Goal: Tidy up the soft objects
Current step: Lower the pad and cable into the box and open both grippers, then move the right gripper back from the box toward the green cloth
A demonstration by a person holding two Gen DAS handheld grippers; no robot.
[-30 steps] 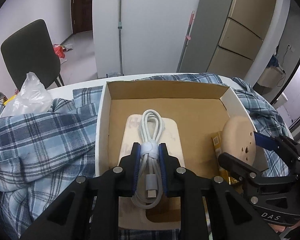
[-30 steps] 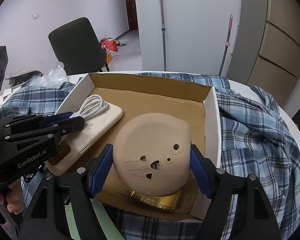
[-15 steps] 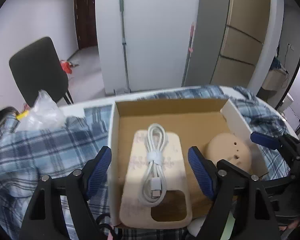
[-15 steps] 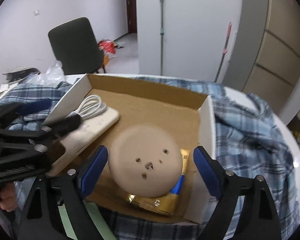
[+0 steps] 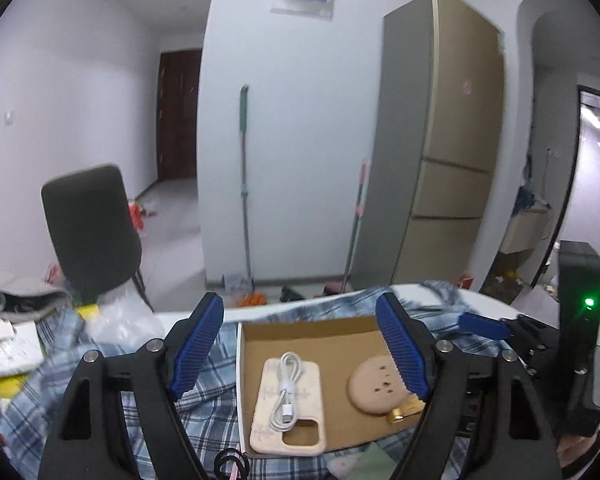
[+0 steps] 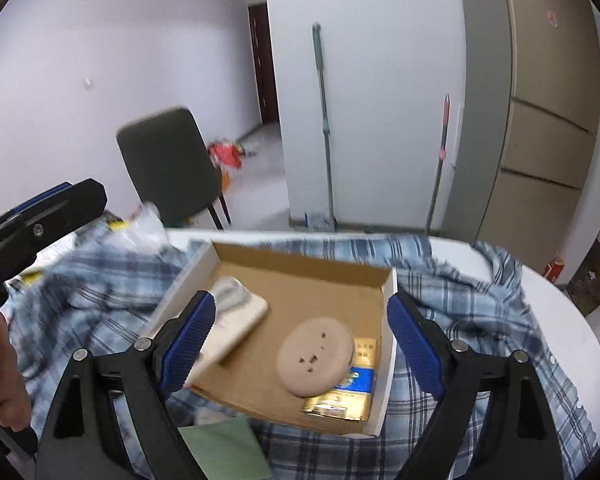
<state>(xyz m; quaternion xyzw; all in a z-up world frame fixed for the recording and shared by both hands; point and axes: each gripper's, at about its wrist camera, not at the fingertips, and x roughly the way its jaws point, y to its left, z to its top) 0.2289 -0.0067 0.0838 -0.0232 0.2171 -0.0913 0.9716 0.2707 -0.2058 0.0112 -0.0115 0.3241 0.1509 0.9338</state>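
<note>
No legible brand name was seen; print on the gold and blue packet (image 6: 350,384) was too small to be read, and the round beige pad (image 6: 316,356) carried only small cut-out holes. The left gripper (image 5: 300,350) was held above the near edge of the cardboard box (image 5: 316,326) with its jaws spread wide and nothing between them. The right gripper (image 6: 300,340) was likewise held with jaws spread and empty. Inside the box, a coiled white cable (image 5: 287,390) lay on a beige phone case (image 5: 288,408) along the left wall, and the round beige pad rested partly on the packet near the right wall. Bare cardboard floor was left between the case and the pad and along the far wall. The box sat on a plaid cloth (image 6: 472,280) spread over the white desk (image 6: 572,320), whose rounded edge showed at right.
</note>
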